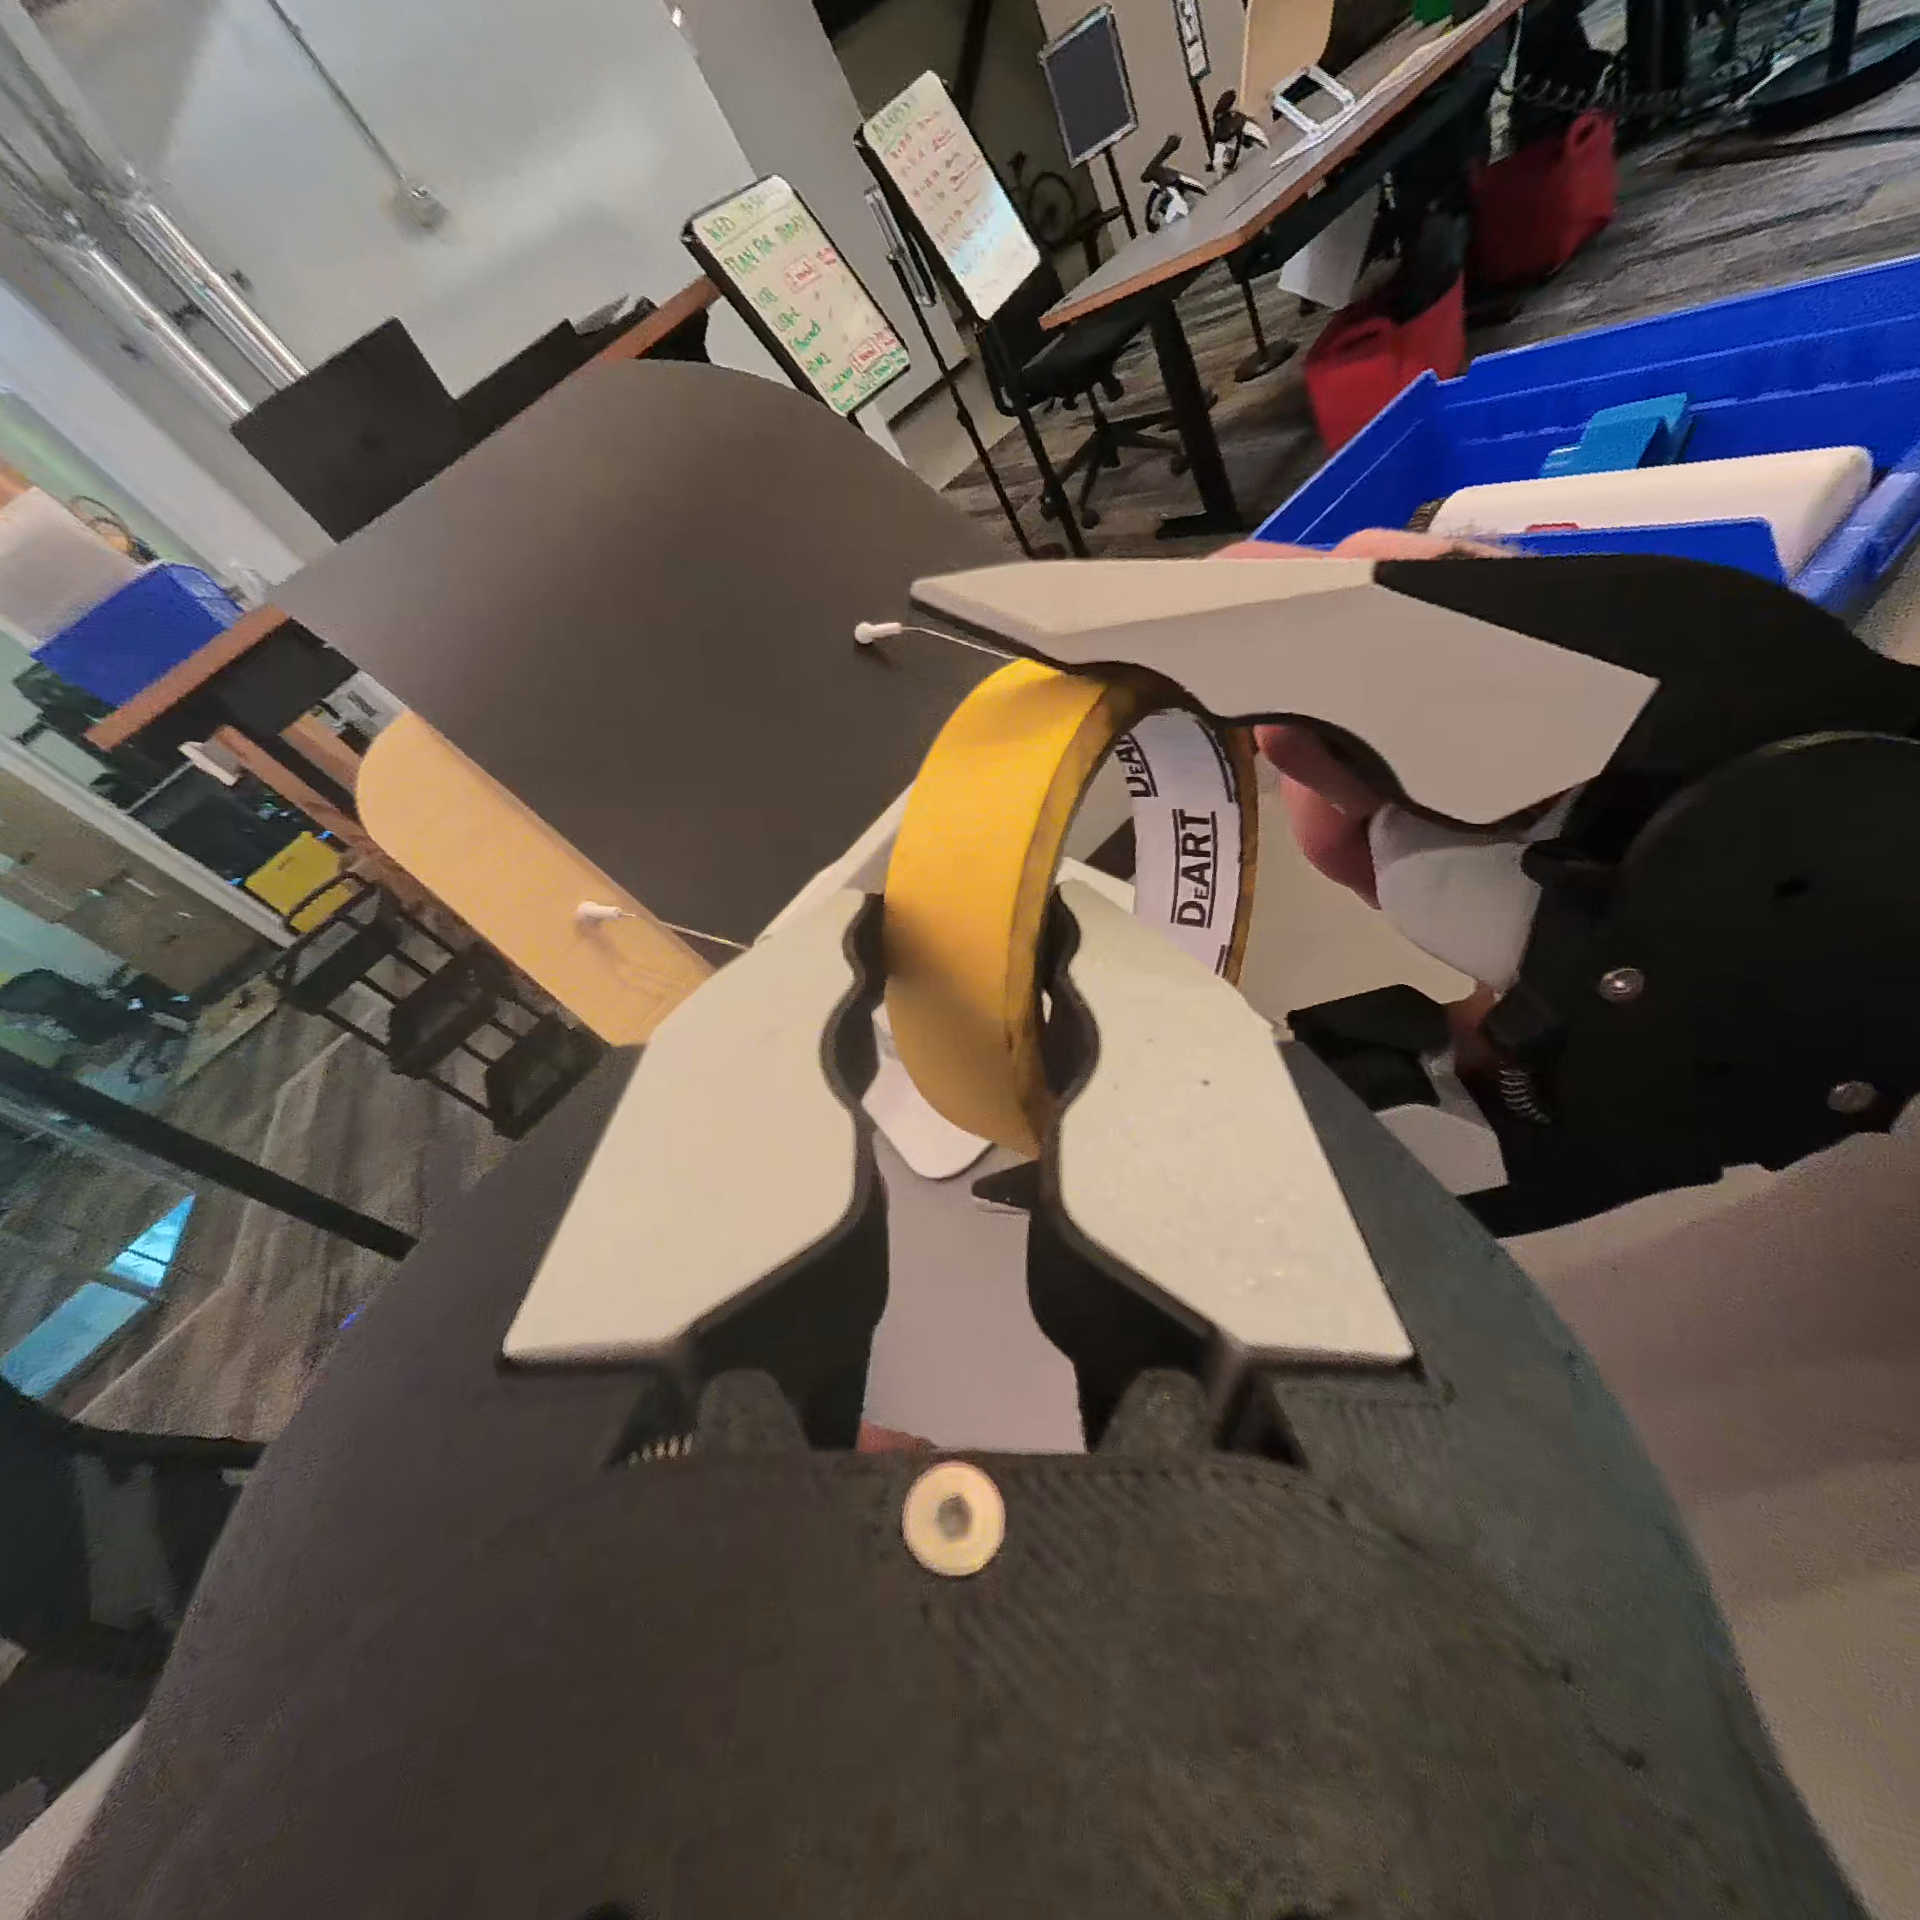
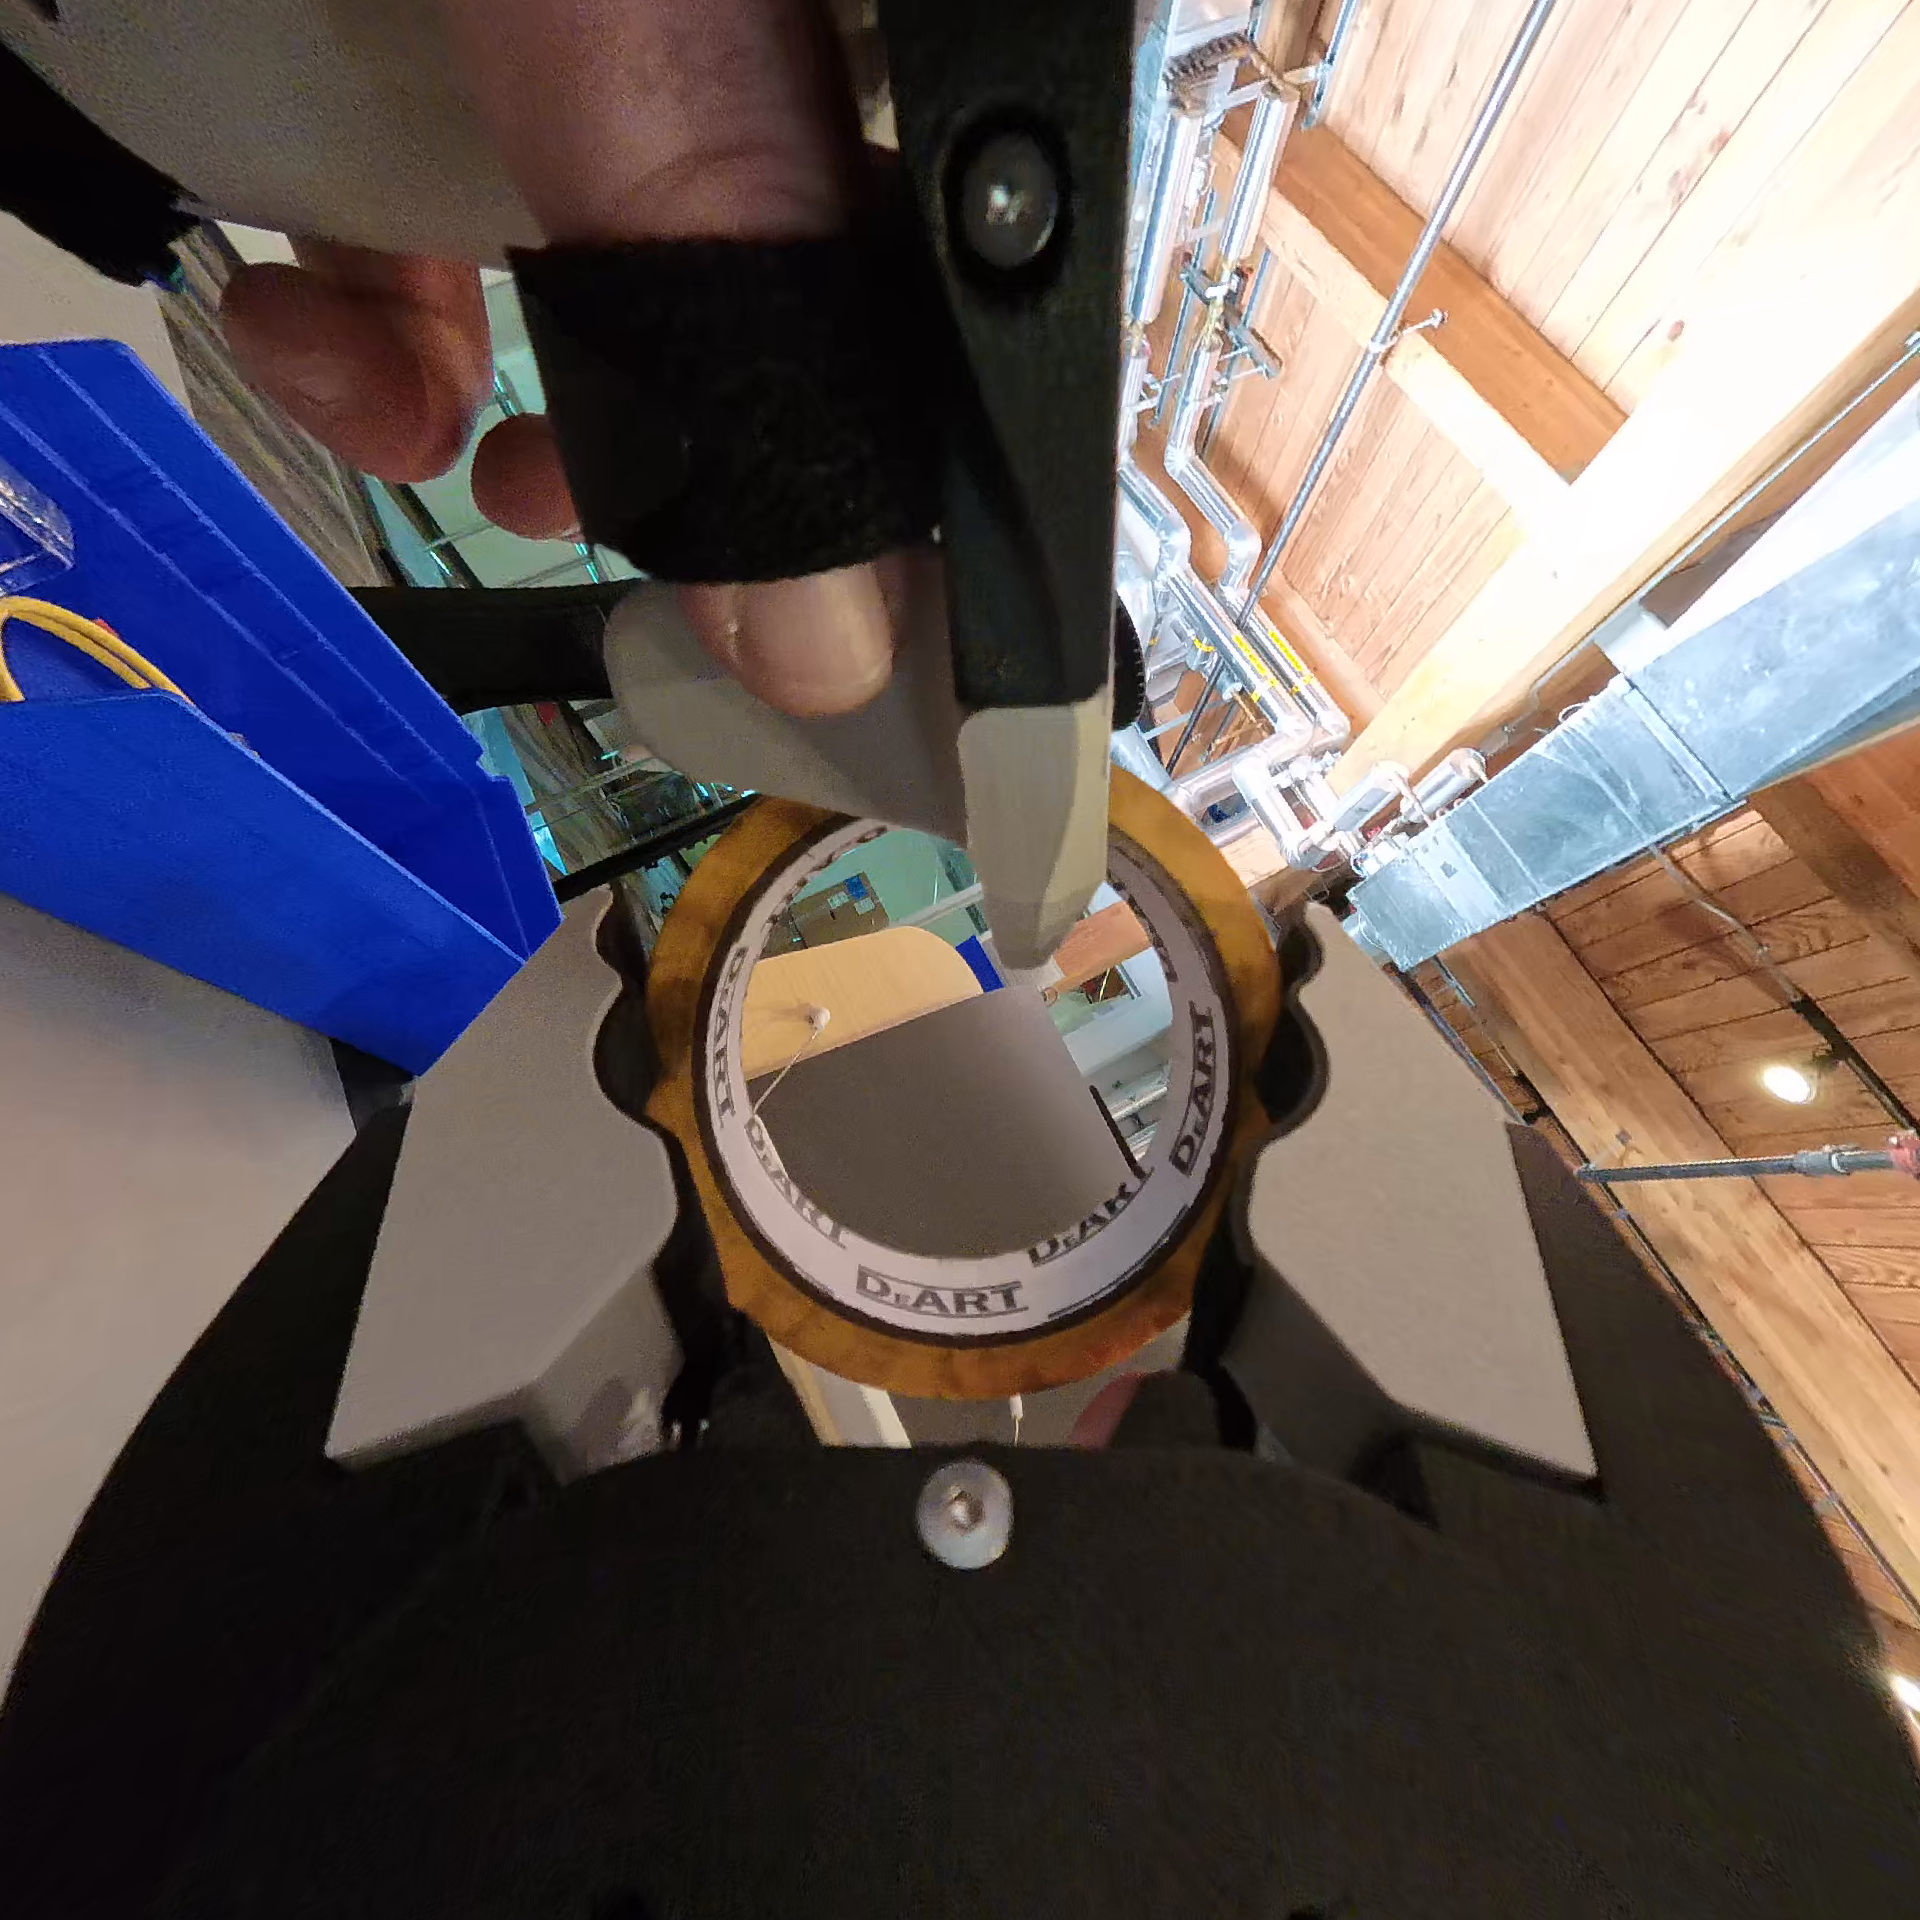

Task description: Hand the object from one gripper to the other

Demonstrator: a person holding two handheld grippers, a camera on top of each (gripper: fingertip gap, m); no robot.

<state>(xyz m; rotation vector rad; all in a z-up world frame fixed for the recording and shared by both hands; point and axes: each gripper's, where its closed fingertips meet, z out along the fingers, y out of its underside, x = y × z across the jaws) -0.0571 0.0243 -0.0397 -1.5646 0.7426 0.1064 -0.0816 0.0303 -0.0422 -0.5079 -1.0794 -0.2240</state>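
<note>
While both our grippers meet on the yellow tape roll [image 1: 977,914], a blue bin [image 1: 1704,416] sits behind on the grey bench [image 1: 1714,1455]. Our left gripper [image 1: 961,997] pinches the roll's flat sides; our right gripper [image 2: 961,1122] clamps its round rim. One left finger [image 2: 1029,862] crosses the roll's white-lined hole, hiding part of it.

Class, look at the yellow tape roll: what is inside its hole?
Through the tape roll one finger of the other gripper pokes in; beyond are a grey board and wooden panel.
</note>
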